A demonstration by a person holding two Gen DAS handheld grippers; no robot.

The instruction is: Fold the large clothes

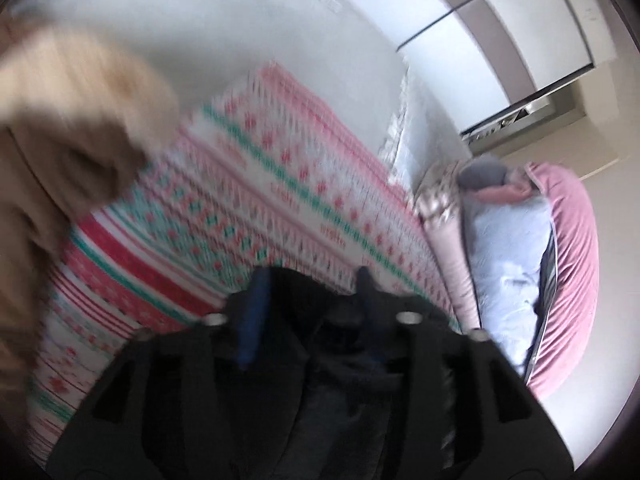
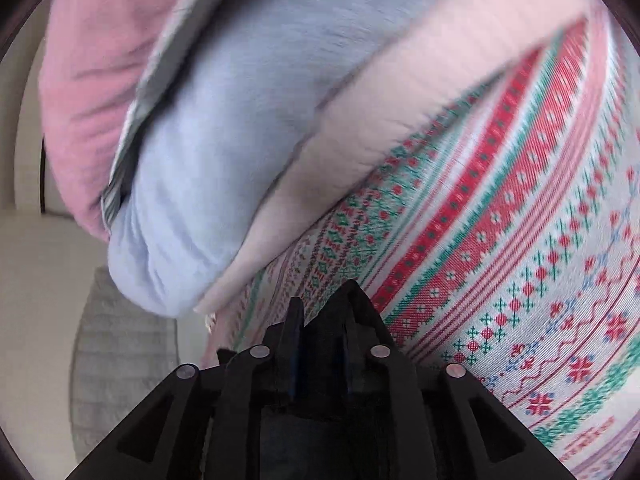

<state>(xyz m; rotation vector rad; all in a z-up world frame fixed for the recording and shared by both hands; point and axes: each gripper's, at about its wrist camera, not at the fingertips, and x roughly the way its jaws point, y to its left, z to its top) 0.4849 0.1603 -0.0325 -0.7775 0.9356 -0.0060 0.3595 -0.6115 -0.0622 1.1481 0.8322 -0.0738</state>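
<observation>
We should keep both corners taut and level as we carry the fold over. The left tool (image 1: 310, 280) appears clamped on dark garment (image 1: 320, 360) fabric bunched between its jaws above the patterned bedspread (image 1: 260, 184); the right tool (image 2: 320, 300) looks closed, its catch unclear.

Left gripper (image 1: 310, 280) matte black with blue pads, four silver screw heads, right gripper (image 2: 320, 300) black, angular, silver screws
</observation>
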